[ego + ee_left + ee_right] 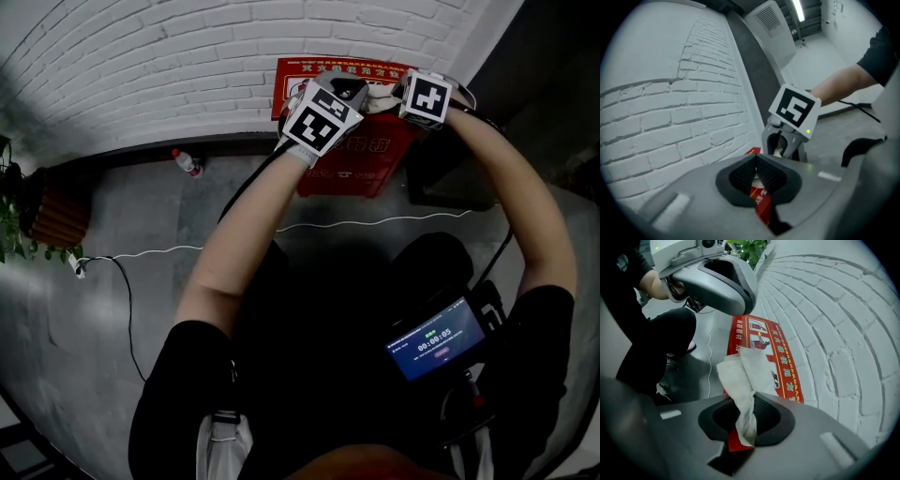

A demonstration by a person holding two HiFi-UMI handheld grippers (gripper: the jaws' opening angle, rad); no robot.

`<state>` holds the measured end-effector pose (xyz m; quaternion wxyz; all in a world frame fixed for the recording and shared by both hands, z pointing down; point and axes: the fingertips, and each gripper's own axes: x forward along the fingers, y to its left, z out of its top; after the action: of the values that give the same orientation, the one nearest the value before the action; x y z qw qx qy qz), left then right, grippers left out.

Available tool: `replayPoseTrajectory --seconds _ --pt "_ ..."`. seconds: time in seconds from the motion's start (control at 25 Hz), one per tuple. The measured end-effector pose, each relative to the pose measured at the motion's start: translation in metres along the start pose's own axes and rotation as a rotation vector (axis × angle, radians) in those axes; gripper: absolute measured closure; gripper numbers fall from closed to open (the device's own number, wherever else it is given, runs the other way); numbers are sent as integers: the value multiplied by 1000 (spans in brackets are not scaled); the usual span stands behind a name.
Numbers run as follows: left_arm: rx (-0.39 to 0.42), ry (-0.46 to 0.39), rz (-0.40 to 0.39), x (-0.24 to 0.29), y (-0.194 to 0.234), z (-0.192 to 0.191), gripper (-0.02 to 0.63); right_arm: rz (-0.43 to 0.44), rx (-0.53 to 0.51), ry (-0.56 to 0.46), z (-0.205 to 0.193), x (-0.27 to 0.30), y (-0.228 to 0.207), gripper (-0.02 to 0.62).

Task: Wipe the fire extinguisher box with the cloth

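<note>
The red fire extinguisher box (361,159) stands on the floor against the white brick wall, and a red instruction sign (771,345) runs along its top. My right gripper (745,399) is shut on a white cloth (743,373), which hangs crumpled just over the box top. In the head view that cloth (380,97) shows between the two marker cubes. My left gripper (757,160) hovers above the box beside the right gripper (783,143); its jaws are shut with nothing in them. Red box surface (761,201) shows below its pads.
A plastic bottle (187,162) with a red cap lies by the wall to the left. A white cable (375,223) crosses the grey floor to a power strip (75,267). A plant (9,211) stands far left, a dark cabinet (450,173) right of the box.
</note>
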<state>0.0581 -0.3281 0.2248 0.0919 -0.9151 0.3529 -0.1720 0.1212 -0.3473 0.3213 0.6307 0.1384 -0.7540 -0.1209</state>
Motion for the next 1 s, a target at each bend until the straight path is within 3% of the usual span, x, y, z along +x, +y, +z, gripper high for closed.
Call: replayPoseTrajectory --seconds 0.28,0.56,0.64,0.88,1.0 --pt "9 14 0 -11 -14 -6 603 -6 38 -6 5 -11 32 518" --pt "79 71 0 -18 -25 -24 603 -29 35 -41 16 -22 55 518" --pt "124 96 17 -21 -18 -25 603 -77 24 -68 24 -32 51 518" --pt "351 196 138 -28 33 -22 603 -386 -65 -86 61 -54 -7 518" --pt "473 264 173 -24 56 -30 603 -489 -114 -65 80 -51 -33 518"
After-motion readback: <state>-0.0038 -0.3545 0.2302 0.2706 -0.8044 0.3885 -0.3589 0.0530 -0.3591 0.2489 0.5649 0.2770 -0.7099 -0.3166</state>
